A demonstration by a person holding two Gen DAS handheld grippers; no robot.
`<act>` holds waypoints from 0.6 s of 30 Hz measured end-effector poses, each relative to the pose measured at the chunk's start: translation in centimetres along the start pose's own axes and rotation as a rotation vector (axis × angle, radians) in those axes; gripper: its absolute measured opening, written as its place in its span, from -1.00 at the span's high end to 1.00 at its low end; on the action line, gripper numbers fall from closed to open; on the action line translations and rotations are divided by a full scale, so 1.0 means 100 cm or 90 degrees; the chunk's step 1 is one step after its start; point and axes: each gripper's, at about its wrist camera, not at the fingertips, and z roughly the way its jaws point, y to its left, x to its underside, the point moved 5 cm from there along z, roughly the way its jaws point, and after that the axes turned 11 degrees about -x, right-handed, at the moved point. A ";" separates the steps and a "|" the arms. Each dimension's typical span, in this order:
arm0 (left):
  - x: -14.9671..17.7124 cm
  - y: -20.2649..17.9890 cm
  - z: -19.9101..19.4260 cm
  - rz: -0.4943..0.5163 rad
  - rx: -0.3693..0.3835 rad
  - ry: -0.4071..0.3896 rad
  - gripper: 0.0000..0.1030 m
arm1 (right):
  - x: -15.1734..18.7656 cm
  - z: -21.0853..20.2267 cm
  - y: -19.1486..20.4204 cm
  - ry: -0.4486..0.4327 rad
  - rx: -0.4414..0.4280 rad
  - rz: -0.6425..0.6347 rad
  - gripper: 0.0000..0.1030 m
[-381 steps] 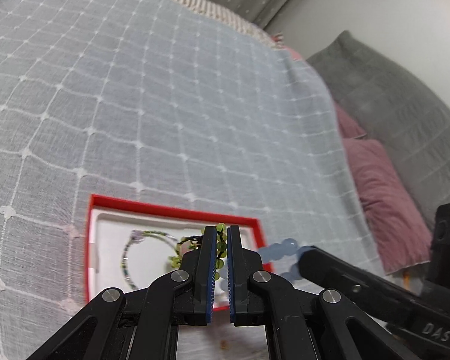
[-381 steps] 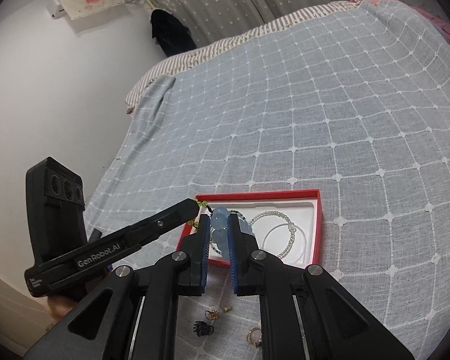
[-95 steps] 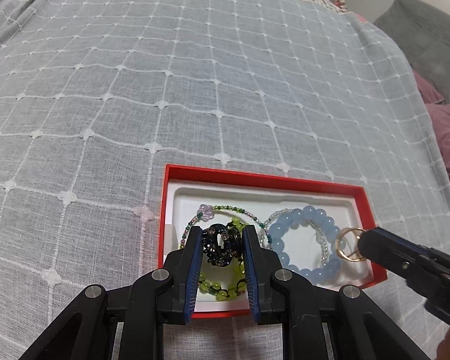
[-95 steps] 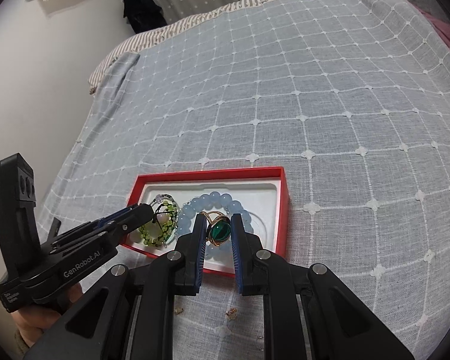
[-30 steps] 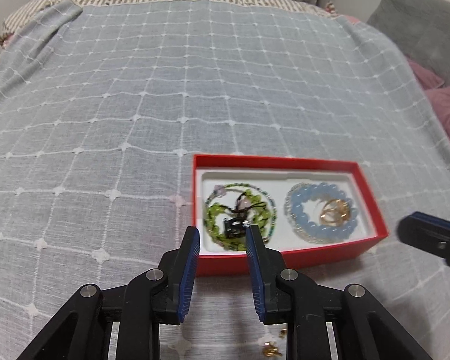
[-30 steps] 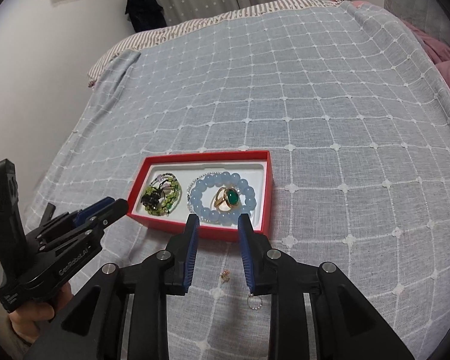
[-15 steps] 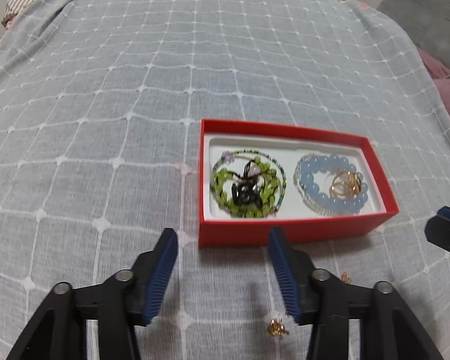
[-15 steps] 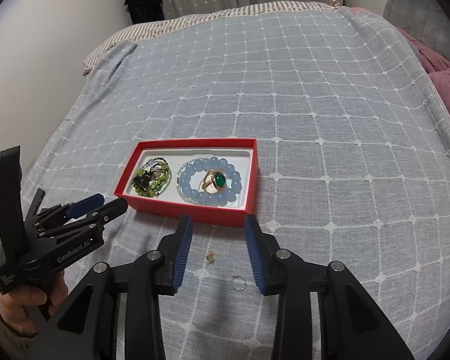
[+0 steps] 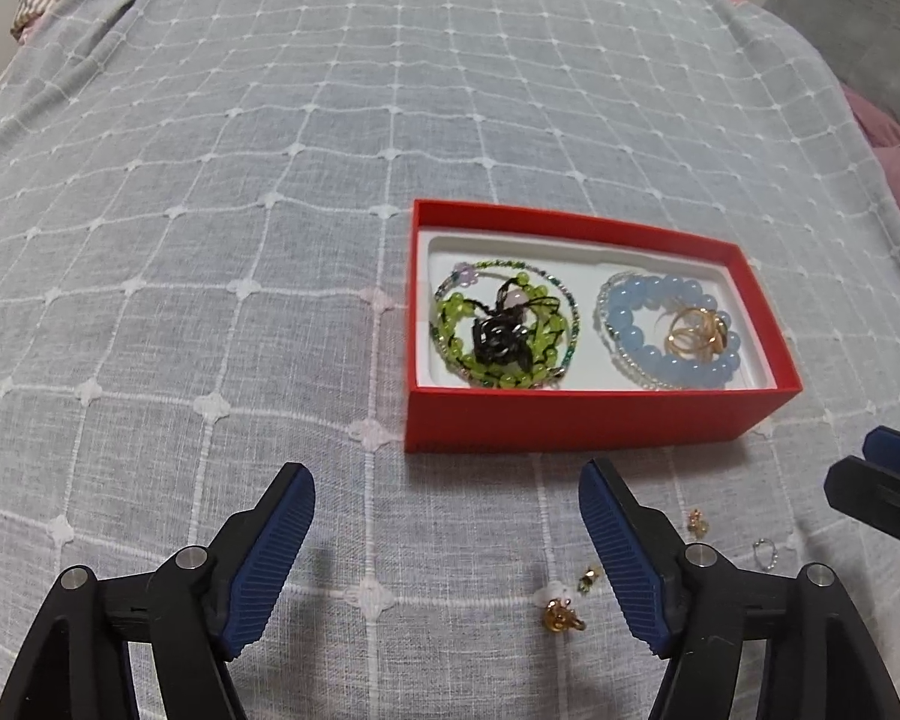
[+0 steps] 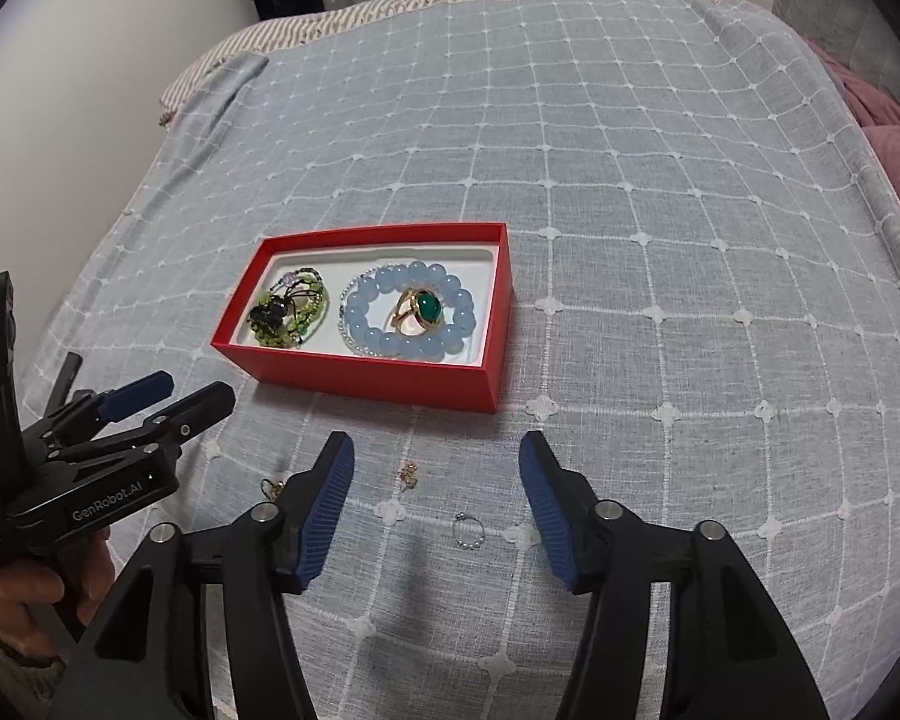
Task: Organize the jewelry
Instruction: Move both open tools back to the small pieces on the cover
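Left tongs [image 9: 447, 501] spread wide, right tongs [image 10: 437, 461] likewise, both apparently empty

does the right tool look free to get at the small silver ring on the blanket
Probably yes. The right tool is open, and the small silver ring lies bare on the blanket just ahead between its fingers, nothing over it. The red box sits farther off.

Left wrist view: you look down, close, over the red box [image 9: 570, 414].
Right wrist view: higher, from its right.
Shared: box, bed [image 10: 690, 240].
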 end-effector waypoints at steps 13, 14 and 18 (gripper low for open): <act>0.022 -0.009 0.009 -0.004 0.053 0.054 -0.51 | 0.003 0.009 -0.009 0.027 -0.009 0.028 -0.33; 0.024 -0.011 0.009 -0.002 0.058 0.057 -0.51 | 0.004 0.010 -0.010 0.029 -0.009 0.032 -0.33; 0.031 -0.017 0.008 0.008 0.070 0.063 -0.47 | 0.006 0.014 -0.015 0.043 -0.012 0.050 -0.33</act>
